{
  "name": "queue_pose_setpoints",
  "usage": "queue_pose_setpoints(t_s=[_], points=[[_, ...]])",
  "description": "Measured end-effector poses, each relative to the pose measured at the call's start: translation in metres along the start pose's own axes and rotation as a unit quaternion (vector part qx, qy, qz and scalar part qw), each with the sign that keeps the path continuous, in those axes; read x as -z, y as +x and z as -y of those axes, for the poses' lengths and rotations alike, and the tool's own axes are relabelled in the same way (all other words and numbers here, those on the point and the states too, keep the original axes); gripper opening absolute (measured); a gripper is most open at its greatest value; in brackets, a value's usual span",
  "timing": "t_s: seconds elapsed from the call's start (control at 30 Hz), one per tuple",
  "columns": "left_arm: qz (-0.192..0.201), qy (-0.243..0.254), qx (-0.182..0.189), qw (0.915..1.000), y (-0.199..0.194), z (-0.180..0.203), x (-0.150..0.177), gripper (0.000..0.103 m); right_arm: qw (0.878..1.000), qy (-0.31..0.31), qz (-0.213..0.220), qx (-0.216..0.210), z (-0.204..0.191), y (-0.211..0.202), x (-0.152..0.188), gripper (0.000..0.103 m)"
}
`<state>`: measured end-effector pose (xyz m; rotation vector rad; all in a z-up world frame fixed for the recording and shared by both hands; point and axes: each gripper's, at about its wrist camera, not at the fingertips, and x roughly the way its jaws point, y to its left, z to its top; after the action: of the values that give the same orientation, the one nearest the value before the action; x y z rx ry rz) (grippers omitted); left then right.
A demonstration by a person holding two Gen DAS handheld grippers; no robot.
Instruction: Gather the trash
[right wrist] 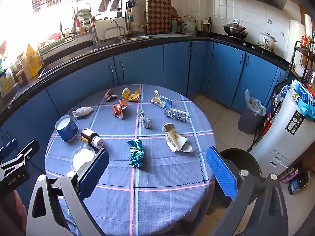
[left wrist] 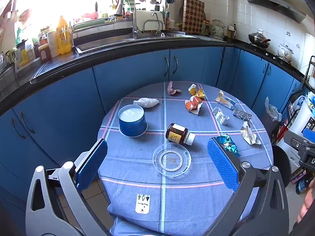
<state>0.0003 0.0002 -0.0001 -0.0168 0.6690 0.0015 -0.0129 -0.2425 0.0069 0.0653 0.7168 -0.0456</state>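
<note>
Trash lies scattered on a round table with a blue checked cloth (left wrist: pixel 177 192). Both grippers hover over its near edge. My left gripper (left wrist: pixel 157 145) is open and holds nothing; beyond its pads lie a clear plastic lid (left wrist: pixel 171 160), a brown jar on its side (left wrist: pixel 178 134) and a blue paper cup (left wrist: pixel 132 123). My right gripper (right wrist: pixel 157 155) is open and holds nothing, with a teal foil wrapper (right wrist: pixel 136 153) just ahead between its fingers and a cream wrapper (right wrist: pixel 175 139) beyond. Several crumpled wrappers, such as an orange one (right wrist: pixel 119 110), lie farther back.
Blue kitchen cabinets (right wrist: pixel 137 68) curve behind the table. A grey bin with a liner (right wrist: pixel 251 118) and a tall white bin (right wrist: pixel 283 137) stand on the floor to the right. A black stool (right wrist: pixel 240 161) sits by the table's right edge.
</note>
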Motion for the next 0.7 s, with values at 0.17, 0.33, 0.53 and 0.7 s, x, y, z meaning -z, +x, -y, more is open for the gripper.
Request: queue_pose_setpoints(t_s=[0.17, 0.33, 0.53, 0.7], points=[[0.001, 0.002, -0.001, 1.0000, -0.0005, 0.0005, -0.0003, 0.100, 1.000, -0.001, -0.001, 0.001, -0.0003, -0.0002, 0.0000, 0.096], [0.001, 0.003, -0.001, 1.0000, -0.0006, 0.0006, -0.0003, 0.100, 1.000, -0.001, 0.000, 0.000, -0.0006, -0.0004, 0.0002, 0.096], [0.001, 0.003, -0.001, 1.0000, -0.0024, 0.0026, -0.0010, 0.100, 1.000, -0.001, 0.000, 0.000, -0.0006, -0.0009, 0.0000, 0.096], [0.000, 0.001, 0.001, 1.0000, -0.0002, 0.0000, -0.0004, 0.100, 1.000, -0.001, 0.000, 0.001, -0.0007, -0.0018, -0.0003, 0.096]])
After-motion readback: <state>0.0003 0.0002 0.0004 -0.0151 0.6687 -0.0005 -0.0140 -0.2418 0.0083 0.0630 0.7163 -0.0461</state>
